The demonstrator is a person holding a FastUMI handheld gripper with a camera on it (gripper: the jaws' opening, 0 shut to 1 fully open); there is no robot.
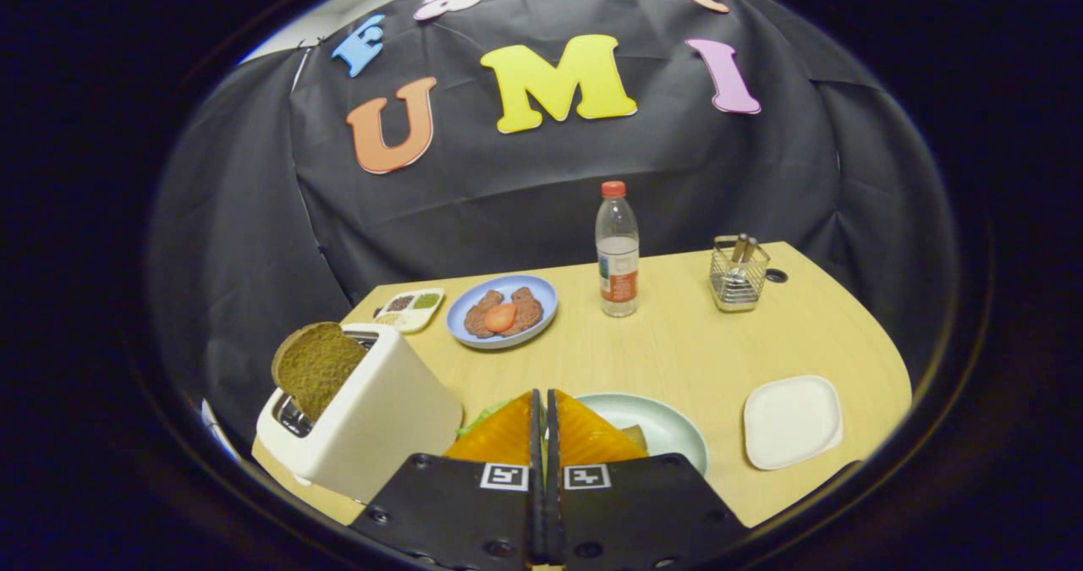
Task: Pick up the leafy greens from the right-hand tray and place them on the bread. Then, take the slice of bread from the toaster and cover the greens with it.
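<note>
The gripper (542, 410) hung over the near edge of the wooden table (677, 351), its two fingers pressed together with only a thin seam between them and nothing visibly pinched. Directly beyond and beneath the fingers sat a pale green plate (668, 423), most of it hidden by them. A ruffled edge of the leafy greens (475, 420) showed just beside the left finger, bright green and crinkled; on the other side a small tan piece, probably the bread (634, 437) on the plate, peeked out by the right finger, too little of it visible to be sure. The white toaster (372, 410) stood just left of the fingers, tilted in this view, with a slice of bread (315, 366) standing up out of its slot: dark brown, coarse-grained, rounded top, roughly half of it above the slot. The white tray (792, 420) lay to the right of the plate, apart from it, with nothing on it. Farther back were a blue plate (541, 296) carrying two brown patties (526, 307) and a tomato slice (500, 317), a small divided dish (410, 309) of seasonings, a water bottle (618, 249) with a red cap, and a wire holder (738, 277) with utensils.
</note>
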